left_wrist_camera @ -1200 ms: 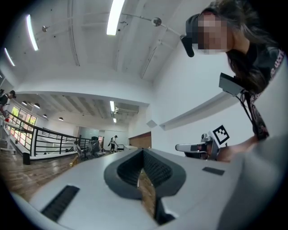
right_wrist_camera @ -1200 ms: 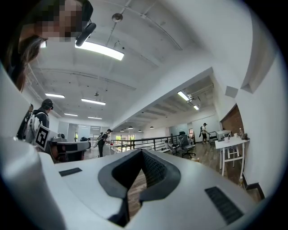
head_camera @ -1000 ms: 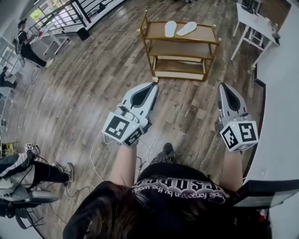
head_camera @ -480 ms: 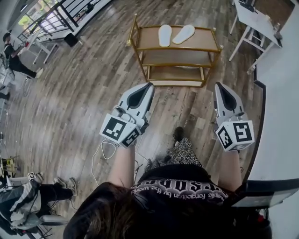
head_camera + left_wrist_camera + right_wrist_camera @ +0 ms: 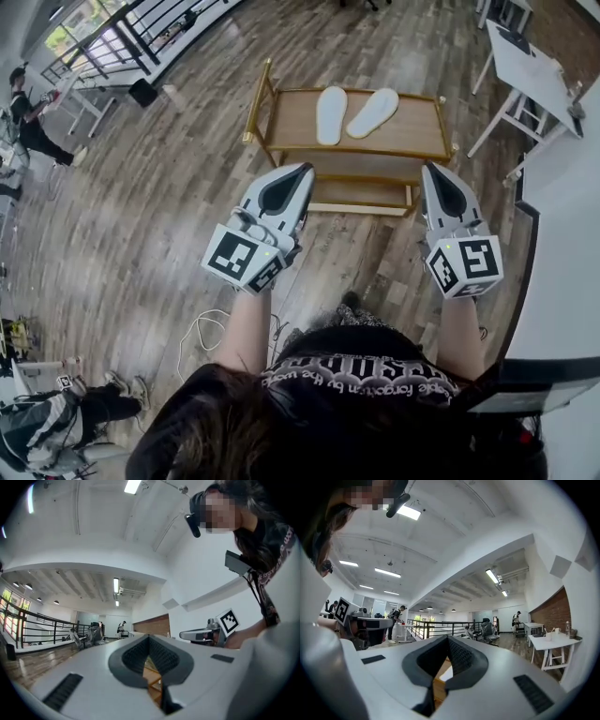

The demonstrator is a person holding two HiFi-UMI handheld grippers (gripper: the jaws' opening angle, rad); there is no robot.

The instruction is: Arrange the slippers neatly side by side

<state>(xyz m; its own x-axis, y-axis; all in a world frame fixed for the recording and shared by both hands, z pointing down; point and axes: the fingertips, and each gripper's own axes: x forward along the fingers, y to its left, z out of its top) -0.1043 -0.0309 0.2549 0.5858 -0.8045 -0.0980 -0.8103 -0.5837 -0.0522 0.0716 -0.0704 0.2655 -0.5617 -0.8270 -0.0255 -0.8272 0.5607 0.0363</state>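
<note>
Two white slippers lie soles-up on the top board of a gold-framed wooden shelf rack [image 5: 281, 131]. The left slipper [image 5: 330, 114] lies straight and the right slipper [image 5: 373, 112] is angled, its toe leaning away to the right. My left gripper [image 5: 307, 169] is held out level, shut and empty, its tip short of the rack's near left side. My right gripper [image 5: 429, 168] is likewise shut and empty near the rack's right end. In the left gripper view the left gripper [image 5: 149, 638] shows rack wood through its gap. In the right gripper view the right gripper [image 5: 448, 638] frames a bit of white slipper [image 5: 446, 672].
A white table [image 5: 530, 70] stands at the far right, with a white wall ledge [image 5: 562, 244] along the right side. A black railing [image 5: 122, 37] and a person [image 5: 28, 112] are at the far left. A cable [image 5: 202, 328] lies on the wood floor; another person [image 5: 56, 412] sits bottom left.
The rack with the slippers has come nearer and lower in the head view as both grippers were carried forward toward it. Both stay shut and empty.
</note>
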